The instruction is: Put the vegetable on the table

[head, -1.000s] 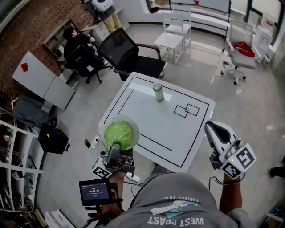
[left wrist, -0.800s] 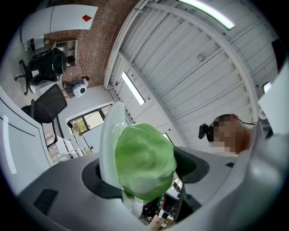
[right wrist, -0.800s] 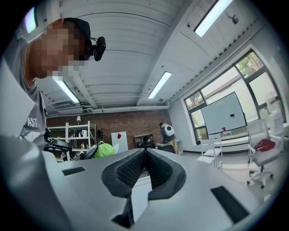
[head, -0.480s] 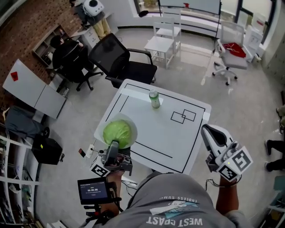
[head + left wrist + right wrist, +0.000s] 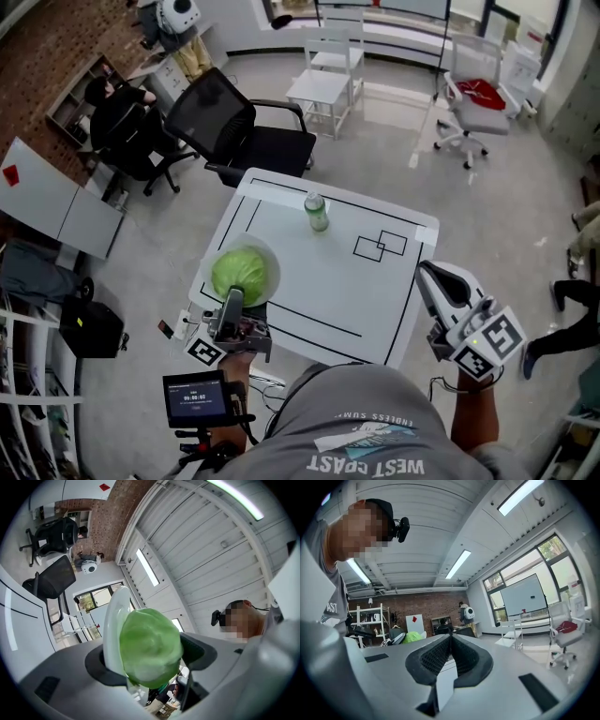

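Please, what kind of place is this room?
Probably an office or lab workroom: a black office chair and a white swivel chair on an open floor, a person seated at a desk by a brick wall, and a white table marked with black lines.

Round green cabbage (image 5: 239,270) rests on a white plate (image 5: 274,262) at the table's (image 5: 347,281) left edge.

Only the bottle (image 5: 316,212) stands on the table (image 5: 347,281), and it's wide open in front of it and to its right! Near-left of the bottle, the plate (image 5: 274,267) with cabbage (image 5: 241,272) covers the edge. Behind the bottle, a black chair (image 5: 230,122) crowds the far side.
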Demonstrator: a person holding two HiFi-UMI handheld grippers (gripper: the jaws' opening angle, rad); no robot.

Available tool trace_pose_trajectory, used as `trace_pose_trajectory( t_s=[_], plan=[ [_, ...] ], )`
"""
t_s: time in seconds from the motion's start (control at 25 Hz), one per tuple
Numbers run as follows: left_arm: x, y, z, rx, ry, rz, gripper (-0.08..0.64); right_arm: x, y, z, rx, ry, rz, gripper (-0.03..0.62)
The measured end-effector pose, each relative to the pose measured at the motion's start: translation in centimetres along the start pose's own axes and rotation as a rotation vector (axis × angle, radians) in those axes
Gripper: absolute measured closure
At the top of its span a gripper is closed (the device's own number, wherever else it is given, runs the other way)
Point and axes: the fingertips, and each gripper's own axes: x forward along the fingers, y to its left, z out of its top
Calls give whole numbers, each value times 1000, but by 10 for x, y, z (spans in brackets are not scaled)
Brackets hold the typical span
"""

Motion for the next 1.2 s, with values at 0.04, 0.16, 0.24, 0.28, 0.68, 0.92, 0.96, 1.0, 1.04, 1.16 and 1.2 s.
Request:
trace_pose_trajectory(
  t_s=[0.04,0.16,0.24,0.28,0.68,0.92,0.96,1.0,1.04,1.16,1.2],
  plan=[
    [2,6,0,-5,4,4,215,2,-2,-1,1,4,-5,583],
    [7,23,2,-31,7,2,215,6,-8,-3,7,20,-23,583],
    [11,33,2,-54,1,-1,215,7,-13,-6,12,32,-34,583],
    [11,39,1,-62,0,1,215,8,-15,-8,15,36,-38,582],
    [12,85,-11,-99,33,45,215,21,-21,-16,30,71,-46,582],
    [2,105,-15,-118,30,63,215,25,-18,-23,32,87,-38,583],
    [0,109,-16,-121,31,69,215,26,-17,-25,33,90,-37,583],
    [-2,112,-16,-123,33,75,215,27,-17,-26,34,93,-35,583],
    [-4,115,-17,-125,37,81,215,28,-16,-26,35,96,-33,583],
    [-8,122,-18,-129,43,95,215,31,-15,-29,40,107,-30,583],
    [-9,125,-19,-132,43,99,215,31,-15,-30,42,111,-29,583]
  ],
)
